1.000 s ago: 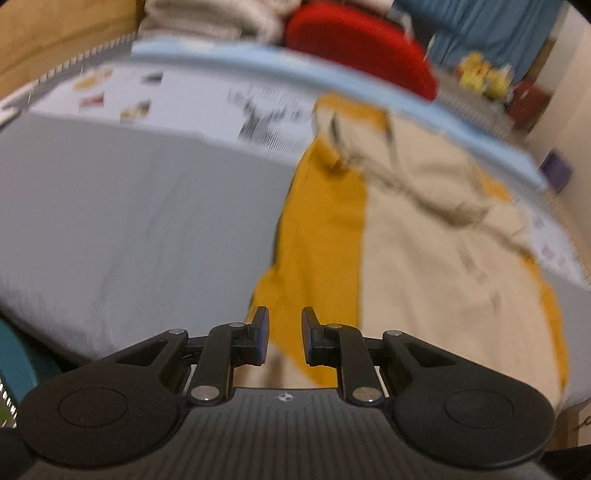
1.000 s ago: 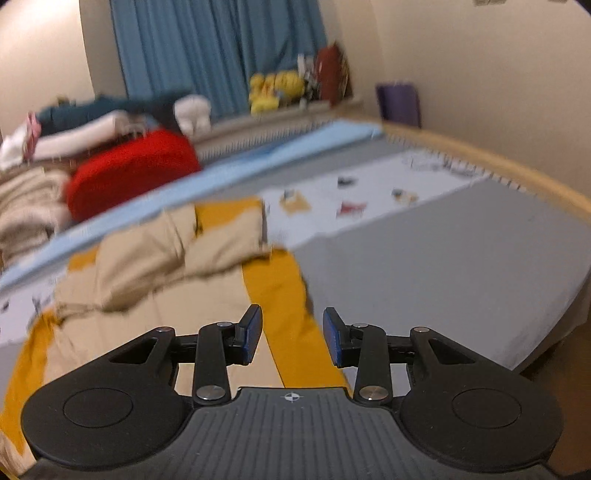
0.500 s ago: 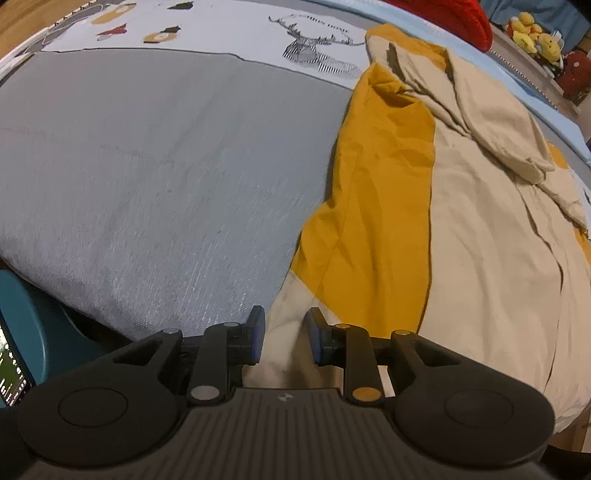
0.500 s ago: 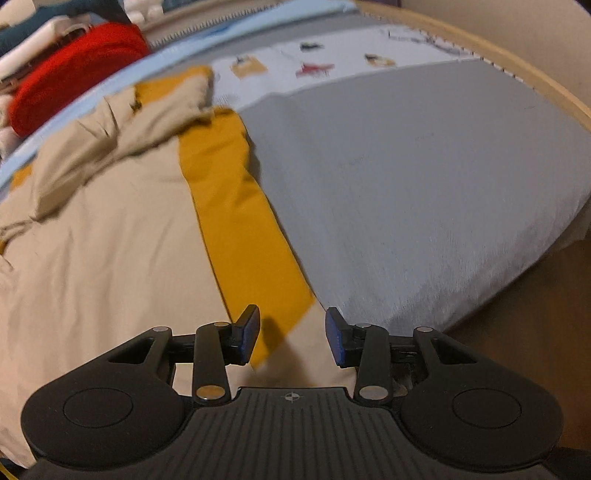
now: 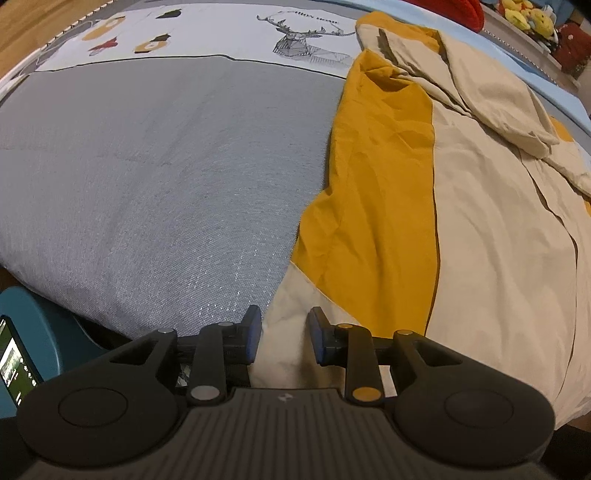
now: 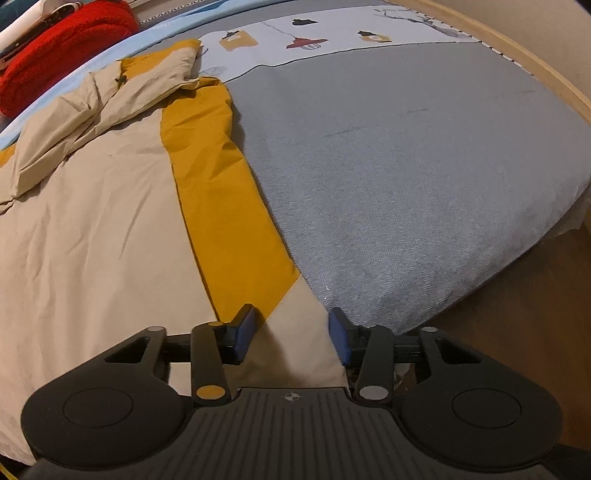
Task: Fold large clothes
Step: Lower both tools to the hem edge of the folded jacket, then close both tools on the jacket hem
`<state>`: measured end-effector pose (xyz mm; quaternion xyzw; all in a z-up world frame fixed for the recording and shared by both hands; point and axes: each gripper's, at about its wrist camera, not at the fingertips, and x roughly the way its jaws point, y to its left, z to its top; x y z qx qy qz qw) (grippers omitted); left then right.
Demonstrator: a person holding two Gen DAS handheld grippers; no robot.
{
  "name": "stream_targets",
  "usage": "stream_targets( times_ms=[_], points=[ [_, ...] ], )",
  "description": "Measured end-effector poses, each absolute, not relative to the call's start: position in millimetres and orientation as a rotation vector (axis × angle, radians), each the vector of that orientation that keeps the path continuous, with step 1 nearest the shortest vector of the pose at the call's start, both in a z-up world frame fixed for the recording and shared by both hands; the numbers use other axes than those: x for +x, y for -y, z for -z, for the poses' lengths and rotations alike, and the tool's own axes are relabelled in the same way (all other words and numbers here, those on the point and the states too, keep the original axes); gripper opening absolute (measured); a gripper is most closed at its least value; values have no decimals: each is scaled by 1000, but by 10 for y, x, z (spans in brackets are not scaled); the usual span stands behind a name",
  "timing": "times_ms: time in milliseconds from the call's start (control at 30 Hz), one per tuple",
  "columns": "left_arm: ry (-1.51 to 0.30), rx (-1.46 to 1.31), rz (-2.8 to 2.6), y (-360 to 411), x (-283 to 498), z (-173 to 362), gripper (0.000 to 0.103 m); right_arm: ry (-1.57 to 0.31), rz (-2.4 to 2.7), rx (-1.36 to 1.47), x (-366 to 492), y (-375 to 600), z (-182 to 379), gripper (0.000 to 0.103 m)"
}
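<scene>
At the near edge of the bed (image 5: pixel 147 177), both tools are down low over the hem of the big garment (image 5: pixel 498 240). It is a beige piece with mustard-yellow side panels, spread flat on the grey cover, its long axis running straight away from the near edge toward the rumpled collar end by the printed pillow strip (image 5: pixel 221 33).

Left hand-held gripper (image 5: pixel 284 328): jaws partly apart, and the beige bottom corner on that side sits right in the gap, though the blue pads are not pressing it. Nothing gripped.

Right hand-held gripper (image 6: pixel 293 334): jaws a little wider apart and the log has them easing inward, with the opposite beige corner (image 6: pixel 295 332) between them, the cloth's edge brushing close to the right-hand pad. No clamp there either, by the look of it.

So here's the geometry that matters: one corner under each tool, each hand nearest its own side, and the whole length of the garment lying ahead of both. The likely play is to pinch both corners and carry the hem forward along that axis toward the collar.
</scene>
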<state>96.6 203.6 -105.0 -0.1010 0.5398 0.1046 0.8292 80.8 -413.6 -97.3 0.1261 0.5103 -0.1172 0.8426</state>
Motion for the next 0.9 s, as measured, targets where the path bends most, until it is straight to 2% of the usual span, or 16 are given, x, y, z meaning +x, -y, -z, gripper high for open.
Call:
stream_targets(
  times_ms=[33, 67, 133, 200, 300, 400, 467, 500, 567, 600, 700, 900],
  points=[
    [-1146, -213, -220, -2033, 967, 1053, 28, -1076, 241, 264, 802, 4129, 964, 33],
    [-1145, -211, -215, -2033, 962, 1050, 16, -1074, 234, 264, 794, 4133, 953, 29],
    [-1138, -222, -198, -2041, 945, 1018, 2, -1065, 215, 284, 781, 4147, 928, 11],
    [-1106, -240, -177, -2032, 898, 909, 1, -1043, 200, 310, 761, 4158, 871, 5],
    [-1050, -284, -156, -2057, 816, 775, 1, -991, 186, 337, 701, 4156, 734, 4],
    [-1101, -335, -156, -2105, 840, 857, 3, -984, 187, 344, 676, 4162, 697, 5],
    [-1136, -339, -184, -2114, 858, 926, 8, -1022, 209, 346, 696, 4175, 775, 8],
    [-1147, -335, -194, -2109, 865, 952, 11, -1043, 220, 340, 709, 4172, 815, 13],
    [-1167, -324, -202, -2093, 879, 993, 27, -1074, 245, 310, 737, 4158, 878, 13],
    [-1177, -319, -203, -2083, 885, 1013, 29, -1085, 247, 296, 749, 4147, 898, 17],
    [-1181, -292, -200, -2057, 913, 1044, 31, -1099, 243, 271, 764, 4118, 932, 21],
    [-1178, -259, -195, -2034, 926, 1064, 30, -1105, 249, 249, 798, 4077, 945, 21]
  ],
)
